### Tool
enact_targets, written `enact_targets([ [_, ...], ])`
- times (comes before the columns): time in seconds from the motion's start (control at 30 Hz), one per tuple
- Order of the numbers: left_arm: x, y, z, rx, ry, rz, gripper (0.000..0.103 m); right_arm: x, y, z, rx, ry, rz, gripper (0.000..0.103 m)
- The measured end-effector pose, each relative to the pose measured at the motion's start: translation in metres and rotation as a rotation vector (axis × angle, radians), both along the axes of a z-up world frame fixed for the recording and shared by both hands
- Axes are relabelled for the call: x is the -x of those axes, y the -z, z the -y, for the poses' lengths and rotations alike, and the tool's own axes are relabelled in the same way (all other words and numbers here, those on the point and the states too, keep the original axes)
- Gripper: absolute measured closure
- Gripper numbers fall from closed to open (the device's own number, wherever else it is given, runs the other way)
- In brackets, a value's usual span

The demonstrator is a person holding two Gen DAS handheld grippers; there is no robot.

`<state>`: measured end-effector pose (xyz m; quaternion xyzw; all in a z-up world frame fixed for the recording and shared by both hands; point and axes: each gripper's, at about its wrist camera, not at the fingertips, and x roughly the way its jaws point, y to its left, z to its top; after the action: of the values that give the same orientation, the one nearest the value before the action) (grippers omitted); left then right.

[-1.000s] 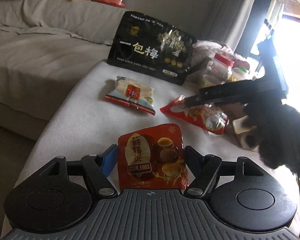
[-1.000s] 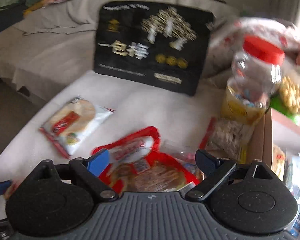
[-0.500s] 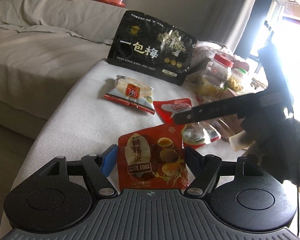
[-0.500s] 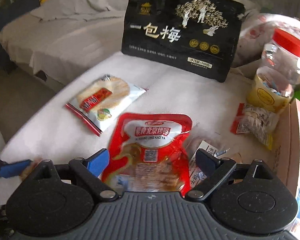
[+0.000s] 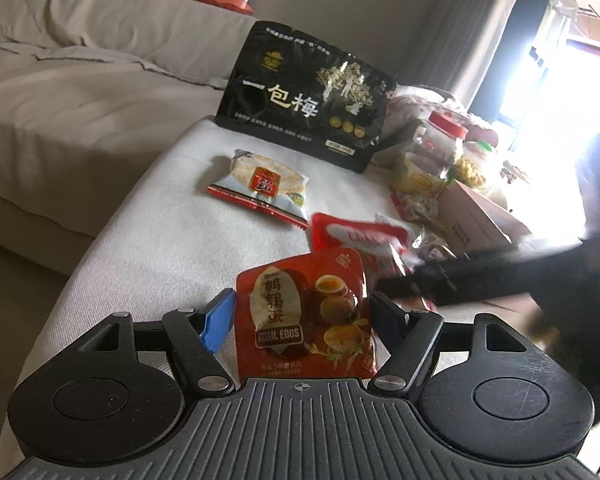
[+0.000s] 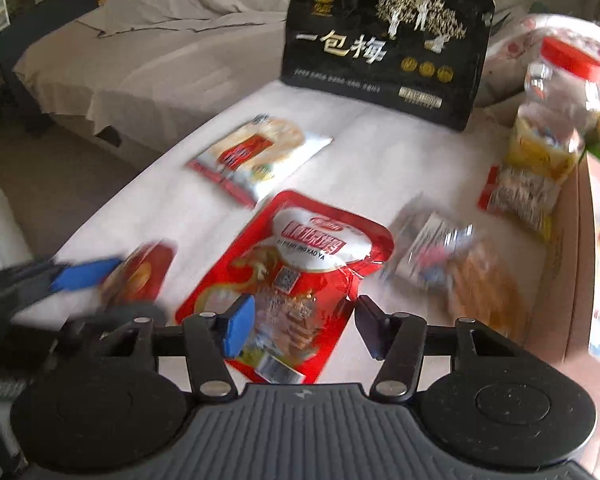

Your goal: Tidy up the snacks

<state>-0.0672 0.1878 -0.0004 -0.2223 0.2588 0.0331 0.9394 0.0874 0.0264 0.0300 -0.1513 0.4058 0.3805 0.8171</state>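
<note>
A red quail-egg packet [image 5: 306, 312] stands upright between the fingers of my left gripper [image 5: 304, 320], which is shut on it above the white cushioned table [image 5: 160, 248]. A red roast-duck packet [image 6: 296, 256] lies flat on the table, and its near end sits between the fingers of my right gripper [image 6: 304, 328]. Those jaws are closing, with a small gap still showing at the right pad. In the left wrist view the right gripper's dark finger [image 5: 440, 280] reaches in from the right beside the duck packet [image 5: 356, 236]. The left gripper's blue fingertip [image 6: 84, 274] shows at the right wrist view's left edge.
A rice-cracker packet [image 5: 260, 186] lies mid-table. A large black plum bag [image 5: 308, 96] stands at the back. At the right are a red-lidded jar [image 5: 440, 140], small packets [image 6: 440, 252] and a cardboard box [image 5: 476, 216]. A grey sofa [image 5: 80, 100] is on the left.
The right gripper has come nearer and leftward, toward the left gripper, and its jaws have narrowed around the duck packet. The left gripper and its quail-egg packet have stayed put.
</note>
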Motion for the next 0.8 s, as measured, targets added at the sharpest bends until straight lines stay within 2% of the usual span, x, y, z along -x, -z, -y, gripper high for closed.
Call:
enact_targets([
  [0.13,-0.001,0.0,0.001,-0.006,-0.001,-0.004,0.025,0.017,0.004,0.016,-0.023,-0.013,-0.073,0.051],
  [0.27,-0.002,-0.001,0.002,-0.014,-0.003,-0.008,0.025,0.037,0.004,0.026,-0.025,-0.047,-0.042,0.051],
  [0.4,-0.003,-0.001,0.004,-0.024,-0.004,-0.013,0.025,0.049,0.007,0.03,-0.004,-0.049,0.033,0.05],
  [0.47,-0.003,-0.001,0.004,-0.023,-0.004,-0.012,0.025,0.051,0.007,0.031,-0.004,-0.039,0.054,0.044],
  [0.5,-0.003,-0.001,0.004,-0.022,-0.004,-0.012,0.025,0.051,0.007,0.033,-0.004,-0.032,0.062,0.035],
  [0.57,-0.002,-0.001,0.003,-0.015,-0.006,-0.01,0.025,0.053,0.006,0.035,-0.007,-0.013,0.087,0.026],
  [0.63,-0.002,-0.001,0.003,-0.013,-0.008,-0.009,0.025,0.055,0.005,0.039,-0.017,0.001,0.106,0.024],
  [0.8,-0.001,-0.002,0.001,-0.009,-0.027,-0.014,0.026,0.046,0.004,0.045,-0.077,0.055,0.069,0.023],
])
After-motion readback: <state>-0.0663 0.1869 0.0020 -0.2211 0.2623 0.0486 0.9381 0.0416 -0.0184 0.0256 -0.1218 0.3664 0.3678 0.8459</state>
